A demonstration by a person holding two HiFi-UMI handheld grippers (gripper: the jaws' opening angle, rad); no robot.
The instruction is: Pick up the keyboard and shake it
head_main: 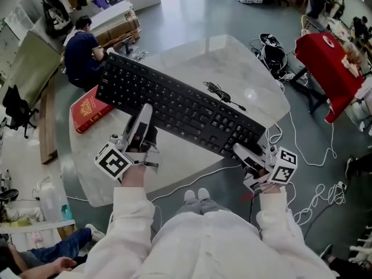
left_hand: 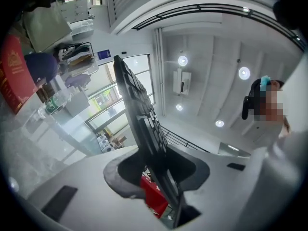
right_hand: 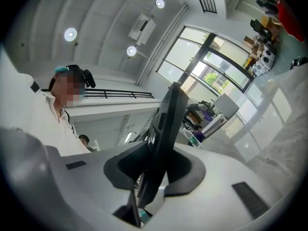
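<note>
The left hand-held gripper (head_main: 141,127) and right hand-held gripper (head_main: 247,154) each clamp the black keyboard (head_main: 180,106) at its 7 and 4 o'clock edges, over the marble surface (head_main: 232,57).

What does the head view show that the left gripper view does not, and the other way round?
Only the head view shows the whole keyboard, the black cable by its far edge and the right tool at its other end. Only the left gripper view shows the ceiling lamps and the left tool's jaws shut on the keyboard's edge. Both show the keyboard and the red book.
</note>
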